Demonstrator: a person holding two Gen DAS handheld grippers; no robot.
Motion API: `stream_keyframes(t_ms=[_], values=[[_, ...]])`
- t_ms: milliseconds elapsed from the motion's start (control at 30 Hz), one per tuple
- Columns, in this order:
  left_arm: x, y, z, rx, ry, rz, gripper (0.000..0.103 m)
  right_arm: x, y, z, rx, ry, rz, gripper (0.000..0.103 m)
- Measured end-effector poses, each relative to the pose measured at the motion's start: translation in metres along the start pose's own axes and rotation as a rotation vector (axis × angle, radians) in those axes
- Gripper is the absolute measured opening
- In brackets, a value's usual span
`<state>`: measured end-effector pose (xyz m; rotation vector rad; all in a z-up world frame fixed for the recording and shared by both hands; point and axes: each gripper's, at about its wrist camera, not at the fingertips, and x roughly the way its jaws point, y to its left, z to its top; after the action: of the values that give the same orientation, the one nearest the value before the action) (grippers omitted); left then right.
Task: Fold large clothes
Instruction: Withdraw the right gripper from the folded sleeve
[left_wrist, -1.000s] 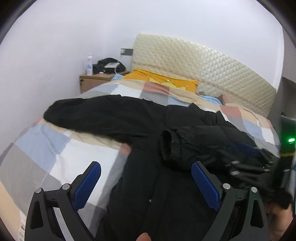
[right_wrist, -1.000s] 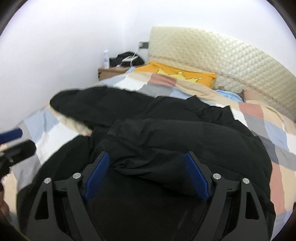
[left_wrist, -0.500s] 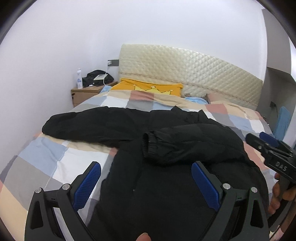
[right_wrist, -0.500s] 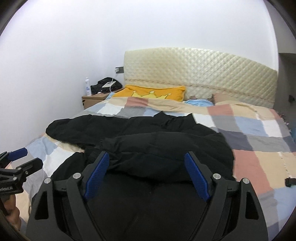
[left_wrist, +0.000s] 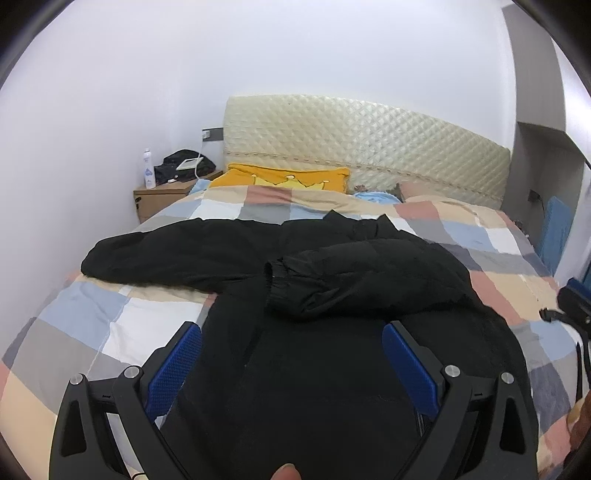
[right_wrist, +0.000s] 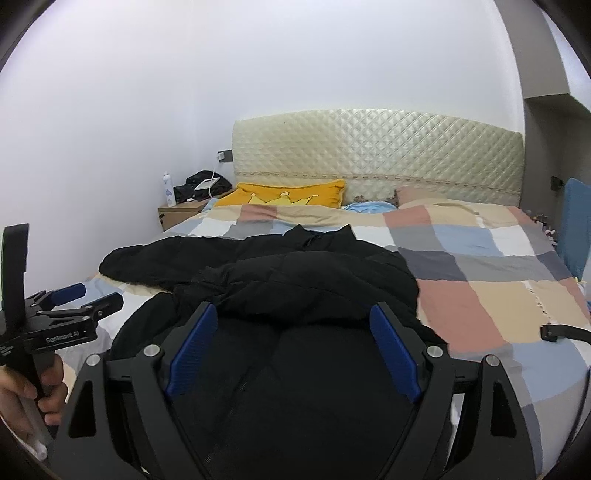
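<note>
1 black jacket (left_wrist: 332, 295) lies mid-frame on the checked bed (left_wrist: 92, 325), 1 sleeve folded across. 2 grippers, left (left_wrist: 291, 354) wide open, right (right_wrist: 291, 339) opening, both empty. 1 bottle (left_wrist: 148, 173) on nightstand (left_wrist: 159, 197), upper left.

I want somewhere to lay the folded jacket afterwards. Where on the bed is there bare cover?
The widest free patch of the checked bedcover lies right of the black jacket, up to the pink pillow. A smaller patch lies below the outstretched sleeve, on the left. The middle is crowded with the jacket; the head end holds the yellow pillow.
</note>
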<state>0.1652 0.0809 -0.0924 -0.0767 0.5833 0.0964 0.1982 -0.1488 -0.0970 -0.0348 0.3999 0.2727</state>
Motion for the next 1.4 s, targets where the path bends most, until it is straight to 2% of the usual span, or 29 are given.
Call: stream_keyframes(t_ms=[200,400,900,1133,1233,1400], values=[[0.003,-0.006,-0.007,0.019,0.023,0.007,0.100,-0.015,-0.013,-0.019,0.007,0.003,-0.032,0.093],[0.004,-0.009,-0.011,0.013,0.039,-0.014,0.100,-0.028,-0.029,-0.034,0.086,0.034,-0.049,0.100],[0.012,-0.014,-0.028,0.018,0.094,-0.051,0.100,-0.064,-0.028,-0.069,0.069,0.026,-0.102,0.102],[0.012,-0.020,-0.033,0.024,0.103,-0.121,0.100,-0.055,-0.032,-0.074,0.132,0.042,-0.103,0.103],[0.009,-0.026,-0.033,0.037,0.088,-0.137,0.100,-0.053,-0.030,-0.076,0.119,0.045,-0.124,0.103],[0.012,-0.030,-0.032,0.053,0.098,-0.136,0.100,-0.060,-0.025,-0.075,0.096,0.016,-0.103,0.103]])
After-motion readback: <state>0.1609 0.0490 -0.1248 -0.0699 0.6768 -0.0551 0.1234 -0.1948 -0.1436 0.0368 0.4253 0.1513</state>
